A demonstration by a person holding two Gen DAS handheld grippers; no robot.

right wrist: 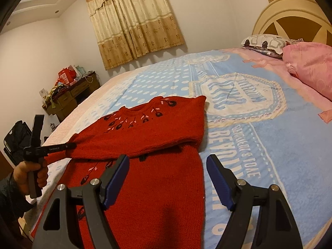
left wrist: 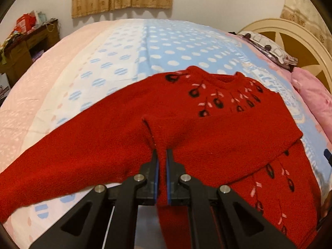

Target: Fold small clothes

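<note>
Sweater point(left wrist: 186, 128), red with dark flowers and pink leaves stitched round the neck, lies spread on the bed point(left wrist: 116, 47) over a blue sheet with white dots. In the left wrist view the left gripper point(left wrist: 162, 155) is clenched on a pinch of the red knit, its blue-padded jaws nearly together with a raised ridge of fabric running away from the tips; one sleeve stretches off to the left across the sheet. In the right wrist view the right gripper point(right wrist: 167, 159) hangs released above the near part of the sweater, jaws wide apart and nothing between them, the left finger over the red knit and the right finger over the blue sheet just beside the sweater's right edge. The sweater's upper part is folded over its lower part, with the neck at the far side. At far left a hand point(right wrist: 29, 172) grips the left gripper's handle. Pink pillow point(right wrist: 311, 66) sits far right near the headboard point(right wrist: 290, 12).
</note>
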